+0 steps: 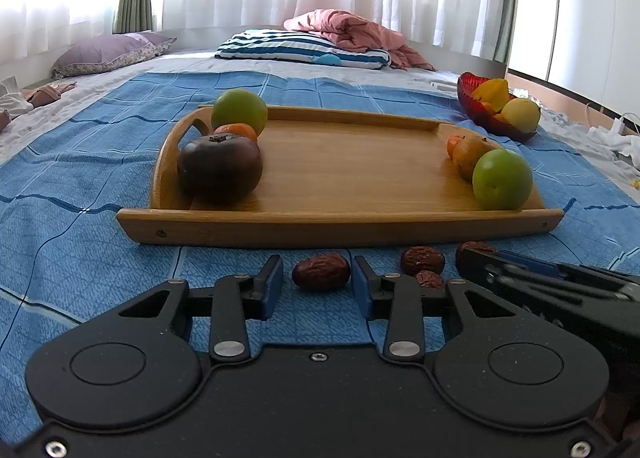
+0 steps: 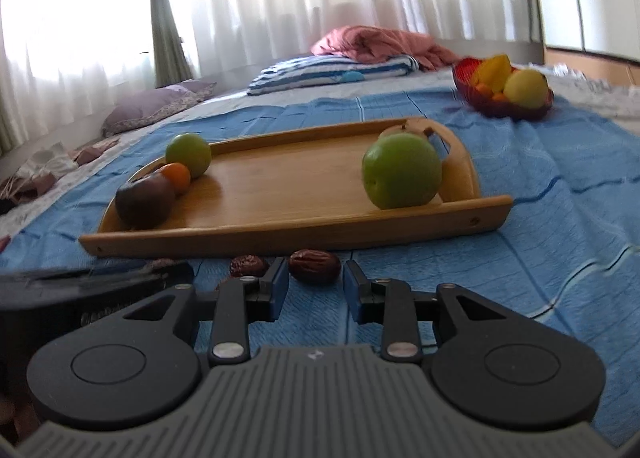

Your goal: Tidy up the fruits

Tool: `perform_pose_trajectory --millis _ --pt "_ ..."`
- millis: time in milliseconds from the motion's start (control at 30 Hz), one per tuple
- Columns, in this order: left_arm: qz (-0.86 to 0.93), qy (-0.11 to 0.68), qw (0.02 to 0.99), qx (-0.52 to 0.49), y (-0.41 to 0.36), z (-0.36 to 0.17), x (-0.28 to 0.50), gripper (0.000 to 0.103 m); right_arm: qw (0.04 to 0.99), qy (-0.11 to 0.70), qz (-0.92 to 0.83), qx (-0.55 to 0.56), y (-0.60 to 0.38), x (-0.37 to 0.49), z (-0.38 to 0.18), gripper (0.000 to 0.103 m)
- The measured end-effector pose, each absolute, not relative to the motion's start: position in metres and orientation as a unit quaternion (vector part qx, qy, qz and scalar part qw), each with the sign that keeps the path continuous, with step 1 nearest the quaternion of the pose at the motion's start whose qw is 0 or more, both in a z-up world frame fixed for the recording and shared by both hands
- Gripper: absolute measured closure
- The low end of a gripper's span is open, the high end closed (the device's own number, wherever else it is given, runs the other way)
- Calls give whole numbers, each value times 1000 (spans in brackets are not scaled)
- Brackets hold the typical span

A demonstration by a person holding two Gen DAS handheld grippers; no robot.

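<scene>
A wooden tray (image 1: 340, 225) lies on the blue bedspread. It holds a dark tomato (image 1: 219, 167), a small orange (image 1: 236, 130) and a green fruit (image 1: 239, 109) at its left, and a green fruit (image 1: 502, 178) and a brownish pear (image 1: 470, 155) at its right. Several red dates lie in front of the tray. My left gripper (image 1: 318, 278) is open with one date (image 1: 321, 272) between its fingertips, not clamped. My right gripper (image 2: 314, 278) is open with another date (image 2: 315, 266) between its fingertips. The right gripper also shows in the left wrist view (image 1: 520, 270).
A red bowl (image 1: 476, 107) with yellow and orange fruit stands at the far right of the bed. More dates (image 1: 423, 260) lie between the two grippers. A striped pillow (image 1: 304, 47), a pink blanket (image 1: 352, 31) and a purple pillow (image 1: 108, 51) lie beyond the tray.
</scene>
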State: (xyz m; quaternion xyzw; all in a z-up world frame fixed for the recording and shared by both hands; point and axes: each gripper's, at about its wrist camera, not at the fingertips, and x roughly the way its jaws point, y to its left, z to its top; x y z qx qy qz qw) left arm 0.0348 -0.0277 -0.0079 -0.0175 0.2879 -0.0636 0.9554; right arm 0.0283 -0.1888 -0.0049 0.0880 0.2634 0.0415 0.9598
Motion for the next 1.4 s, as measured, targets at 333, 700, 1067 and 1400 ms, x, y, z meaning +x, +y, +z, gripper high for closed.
perform_pose_trajectory --millis 333,700,1067,1400 --pt "-66 290 955 -14 -26 -9 39 73 957 274 25 86 -178 42 -7 48" --pt "-67 289 955 -12 -27 -8 39 74 960 272 20 55 -171 41 -8 69" --pt "-69 281 957 -12 -25 1 35 74 962 266 24 55 -173 37 -5 69" --pt "-71 262 963 -7 -27 17 36 74 970 238 24 43 -174 34 10 69"
